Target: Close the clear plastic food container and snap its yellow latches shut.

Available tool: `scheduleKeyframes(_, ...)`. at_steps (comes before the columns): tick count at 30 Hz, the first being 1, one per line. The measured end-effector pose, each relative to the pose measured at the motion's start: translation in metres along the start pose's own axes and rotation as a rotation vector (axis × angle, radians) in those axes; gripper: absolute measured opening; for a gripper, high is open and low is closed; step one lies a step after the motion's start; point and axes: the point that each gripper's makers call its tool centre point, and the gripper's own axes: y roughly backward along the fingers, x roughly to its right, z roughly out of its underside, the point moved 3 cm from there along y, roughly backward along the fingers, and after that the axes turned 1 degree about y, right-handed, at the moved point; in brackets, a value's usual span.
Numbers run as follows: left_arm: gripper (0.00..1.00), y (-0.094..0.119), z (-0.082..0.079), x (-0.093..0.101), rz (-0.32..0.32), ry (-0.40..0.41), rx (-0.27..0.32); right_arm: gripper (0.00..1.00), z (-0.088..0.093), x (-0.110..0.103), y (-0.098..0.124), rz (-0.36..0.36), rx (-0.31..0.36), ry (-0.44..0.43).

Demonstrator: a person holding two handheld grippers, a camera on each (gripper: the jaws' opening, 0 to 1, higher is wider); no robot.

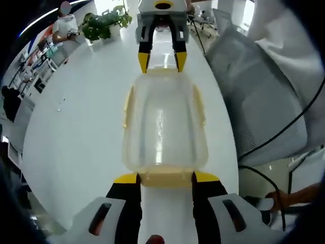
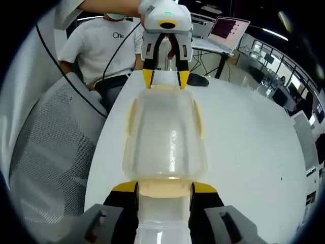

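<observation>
White table [image 1: 76, 132]; potted plant [image 1: 104, 23] at its far end; grey mesh chair [image 2: 45, 152] alongside; open laptop [image 2: 228, 28] beyond.

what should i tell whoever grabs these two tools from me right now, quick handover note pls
Left tool: open, its jaws straddling the yellow latch at one short end of the clear container.
Right tool: open, placed the same way around the latch at the opposite short end.
Each tool shows at the far end of the other's view.
The container sits on the white table, lid already on. An office chair stands beside the table.
Done: lid placed.
Left: whether the end latches have clicked cannot be told; the long-side latches look flared outward, so probably press those down too.
</observation>
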Motion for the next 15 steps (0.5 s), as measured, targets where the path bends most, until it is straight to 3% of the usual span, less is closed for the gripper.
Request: scheduleKeyframes(15,0.36,0.010,-0.030,0.000,-0.017,-0.003,0.011,0.36,0.008,0.000,0.029,0.004,0.008,0.010)
